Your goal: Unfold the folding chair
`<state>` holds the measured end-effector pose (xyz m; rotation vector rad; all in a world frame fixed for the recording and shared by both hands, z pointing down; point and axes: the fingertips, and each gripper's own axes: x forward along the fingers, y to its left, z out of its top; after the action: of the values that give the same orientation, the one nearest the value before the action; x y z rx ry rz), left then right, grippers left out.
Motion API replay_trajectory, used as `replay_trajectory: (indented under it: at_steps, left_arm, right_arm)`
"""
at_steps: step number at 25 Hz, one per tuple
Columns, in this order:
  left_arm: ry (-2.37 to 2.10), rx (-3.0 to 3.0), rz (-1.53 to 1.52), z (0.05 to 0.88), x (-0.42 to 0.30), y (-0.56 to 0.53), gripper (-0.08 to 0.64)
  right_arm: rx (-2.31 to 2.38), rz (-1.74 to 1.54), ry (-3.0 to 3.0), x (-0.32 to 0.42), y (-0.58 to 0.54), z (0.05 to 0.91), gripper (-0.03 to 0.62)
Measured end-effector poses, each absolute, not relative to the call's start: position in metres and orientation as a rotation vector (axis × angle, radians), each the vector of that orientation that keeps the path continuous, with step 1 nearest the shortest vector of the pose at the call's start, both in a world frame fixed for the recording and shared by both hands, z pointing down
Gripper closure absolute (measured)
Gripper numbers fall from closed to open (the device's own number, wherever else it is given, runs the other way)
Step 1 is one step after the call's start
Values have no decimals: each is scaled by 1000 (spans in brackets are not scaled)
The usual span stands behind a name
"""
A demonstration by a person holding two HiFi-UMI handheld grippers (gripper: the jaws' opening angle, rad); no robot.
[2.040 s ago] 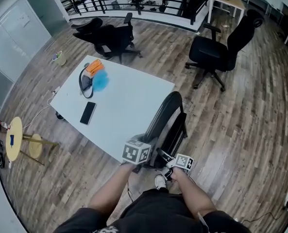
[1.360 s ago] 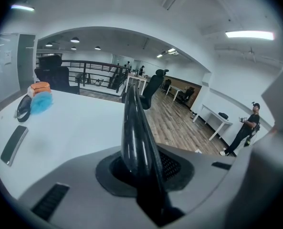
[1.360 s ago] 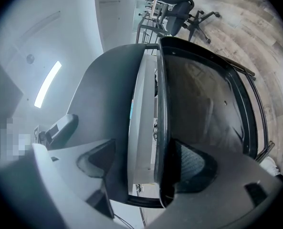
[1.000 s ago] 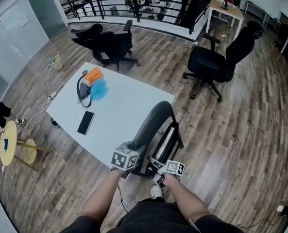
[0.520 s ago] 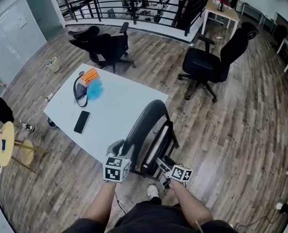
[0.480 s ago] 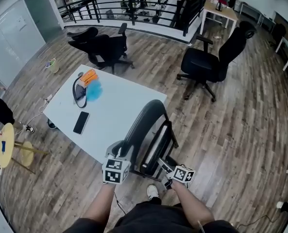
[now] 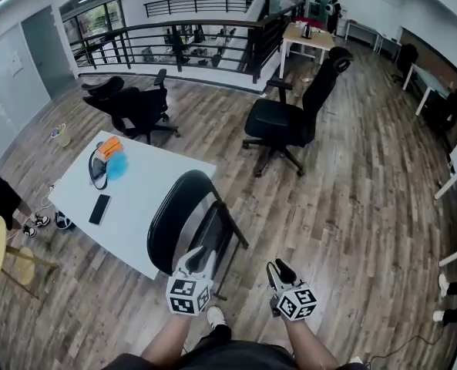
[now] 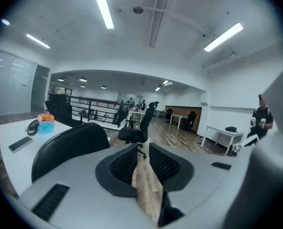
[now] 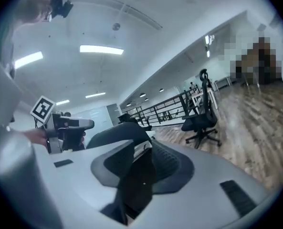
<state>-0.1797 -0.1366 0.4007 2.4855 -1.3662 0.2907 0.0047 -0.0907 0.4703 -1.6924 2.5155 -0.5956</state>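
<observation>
On wood floor (image 7: 351, 168), folding chair (image 7: 176, 216) beside table (image 7: 136, 193).

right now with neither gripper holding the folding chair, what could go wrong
1. The folding chair stands unheld: left gripper and right gripper are clear of it, jaws closing on nothing, so it may tip or fold.
2. Its back sits close beside the white table; a push could knock it.
</observation>
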Motion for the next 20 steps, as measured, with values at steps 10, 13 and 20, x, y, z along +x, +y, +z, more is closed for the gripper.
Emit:
replay_trajectory:
  at_steps: [10, 13, 20]
  left_arm:
    - [-1255, 2556, 257, 406, -42, -17, 555]
    - [-1233, 2578, 253, 406, -24, 13, 555]
    - [-1242, 2587, 234, 400, -3, 83, 554]
  right_arm:
    - [-1942, -160, 2548, 109, 33, 407, 578]
    - [-1996, -107, 2541, 123, 62, 403, 578]
    - [-2071, -15, 2511, 147, 129, 389, 578]
